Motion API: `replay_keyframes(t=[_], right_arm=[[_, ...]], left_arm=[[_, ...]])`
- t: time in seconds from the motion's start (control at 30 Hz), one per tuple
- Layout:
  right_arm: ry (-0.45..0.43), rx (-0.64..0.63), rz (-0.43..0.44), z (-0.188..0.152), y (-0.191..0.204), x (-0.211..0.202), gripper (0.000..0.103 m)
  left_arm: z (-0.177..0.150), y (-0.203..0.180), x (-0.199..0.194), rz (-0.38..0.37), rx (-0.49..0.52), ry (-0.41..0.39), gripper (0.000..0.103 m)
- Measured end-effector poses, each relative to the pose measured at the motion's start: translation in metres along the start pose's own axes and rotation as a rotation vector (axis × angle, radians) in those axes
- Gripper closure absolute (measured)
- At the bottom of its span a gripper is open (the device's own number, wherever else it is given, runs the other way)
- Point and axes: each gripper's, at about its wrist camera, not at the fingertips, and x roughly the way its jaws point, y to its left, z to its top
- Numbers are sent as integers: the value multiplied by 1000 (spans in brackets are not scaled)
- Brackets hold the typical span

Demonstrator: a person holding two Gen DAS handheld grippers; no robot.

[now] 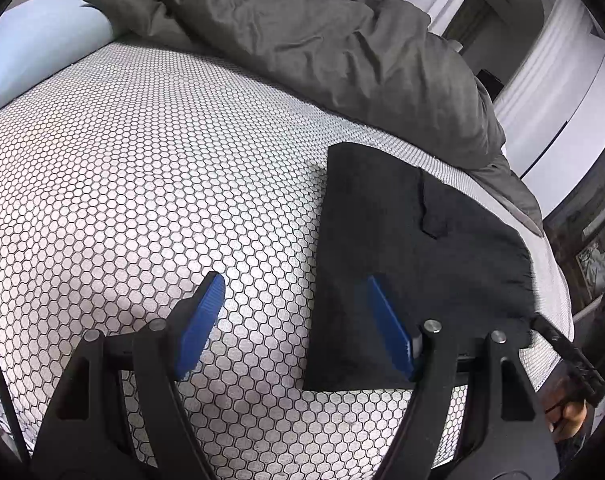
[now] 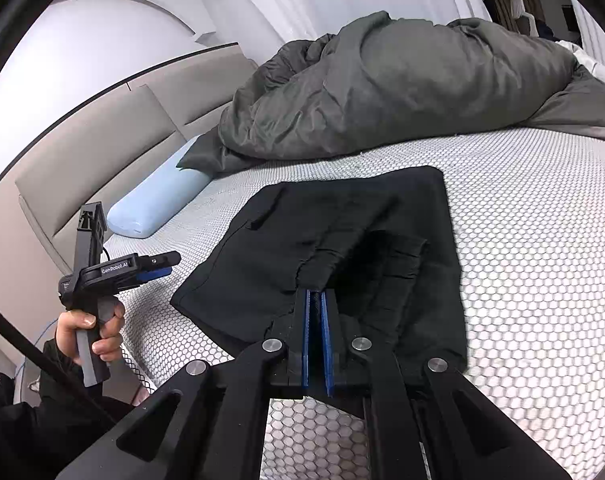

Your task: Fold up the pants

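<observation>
The black pants lie folded in a flat rectangle on the honeycomb-patterned mattress, near its edge. In the right wrist view the pants fill the middle, with the gathered waistband toward me. My right gripper is shut, its blue pads pinching a raised pucker of that fabric. My left gripper hangs open over the mattress. Its right finger is above the pants' left edge, and nothing lies between the pads. The right wrist view also shows the left gripper off the bed's side, held in a hand.
A rumpled dark grey duvet is heaped along the far side of the bed, also seen as duvet. A light blue pillow lies by the padded headboard. Bare mattress stretches right of the pants.
</observation>
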Motion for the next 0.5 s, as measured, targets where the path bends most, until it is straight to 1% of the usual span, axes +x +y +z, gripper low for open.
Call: replay_keyframes(t=[0.07,0.1,0.13,0.17,0.2,0.23,0.27,0.3,0.33,0.37,0.4,0.5], right_arm=[[68,12,-87,-5,-11,17,98],[131,47,-150,-11,-23,32,98],[192,90,-165,-16,-33,43,98],[193,110,-154,-15,-36,43,98],[156,126,-141,-12,-36,35,97],[122,121,-127,-9,-34,27,92],[80,107,-94,-5,-29,17,89],[33,96,-44,-2,-24,8,79],[20,95,-10,-1,-21,6,64],[25,95,19,-1,-19,8,58],[37,96,28,-2,-17,11,54],[123,104,15,-4,-14,39,54]], left_arm=[[-3,-7,6,10,27,29,32],[-5,-12,9,22,49,46,32],[-8,-18,13,35,75,63,32],[-10,-23,15,45,96,73,32],[-12,-28,17,54,113,77,32],[-13,-31,18,58,125,80,32],[-15,-33,20,63,138,85,32],[-18,-36,22,76,159,97,32],[-19,-38,25,85,169,103,32],[-21,-39,26,92,175,107,32],[-22,-40,26,95,179,106,32],[-23,-40,25,90,179,105,32]])
